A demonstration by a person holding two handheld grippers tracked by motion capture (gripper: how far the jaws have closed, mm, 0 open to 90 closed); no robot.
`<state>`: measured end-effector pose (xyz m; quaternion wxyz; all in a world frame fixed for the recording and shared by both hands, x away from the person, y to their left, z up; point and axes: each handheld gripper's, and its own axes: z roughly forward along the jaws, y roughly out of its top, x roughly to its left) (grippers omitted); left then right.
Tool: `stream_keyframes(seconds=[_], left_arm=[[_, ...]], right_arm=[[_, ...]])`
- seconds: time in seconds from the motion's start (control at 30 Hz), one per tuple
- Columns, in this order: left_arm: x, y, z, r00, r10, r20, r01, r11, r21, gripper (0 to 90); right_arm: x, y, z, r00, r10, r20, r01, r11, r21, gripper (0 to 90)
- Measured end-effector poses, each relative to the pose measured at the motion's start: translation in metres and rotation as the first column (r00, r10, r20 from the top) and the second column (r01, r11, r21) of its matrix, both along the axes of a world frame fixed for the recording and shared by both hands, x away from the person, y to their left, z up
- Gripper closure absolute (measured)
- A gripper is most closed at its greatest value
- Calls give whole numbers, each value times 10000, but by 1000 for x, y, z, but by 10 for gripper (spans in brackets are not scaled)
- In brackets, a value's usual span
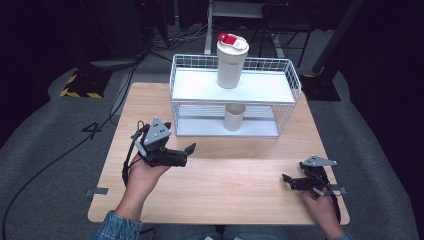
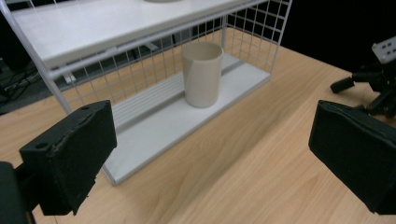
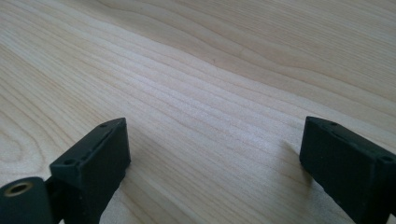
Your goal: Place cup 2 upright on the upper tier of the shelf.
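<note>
The table [image 1: 225, 185] is pale wood with a smooth, matt grain. The rack [image 1: 285, 80] is white-coated wire; its cup [image 2: 201, 73] looks matt beige plastic. The left gripper [image 2: 210, 163] bears rough, matt black pads.

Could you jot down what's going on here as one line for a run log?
left gripper: open, aimed at beige cup on rack's lower shelf | right gripper: open, empty, low over table
</note>
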<state>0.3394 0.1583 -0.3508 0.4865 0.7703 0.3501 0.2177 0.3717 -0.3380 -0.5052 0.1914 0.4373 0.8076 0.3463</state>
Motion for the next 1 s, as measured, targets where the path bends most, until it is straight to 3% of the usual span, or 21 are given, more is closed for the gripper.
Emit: stream_keyframes(seconds=[0.3,0.37,0.8,0.9,0.93,1.0], left_arm=[[-17,8,-32,9996,53,-279,-46,9997,244,14],[-21,9,-45,9988,148,-463,-130,9991,392,14],[-28,14,-84,9917,310,-1245,-256,9987,450,14],[-30,15,-94,9913,450,-1236,-381,9976,571,14],[-31,16,-101,9898,710,-1232,-628,9956,691,14],[-31,16,-107,9873,720,-1414,-635,9959,640,14]], right_arm=[[0,0,0,10000,22,4,-22,10000,-12,89],[0,0,0,10000,22,5,-22,10000,-9,89],[0,0,0,10000,25,4,-25,10000,-10,89],[0,0,0,10000,24,4,-24,10000,-10,89],[0,0,0,10000,22,4,-22,10000,-10,89],[0,0,0,10000,23,4,-23,10000,-9,89]])
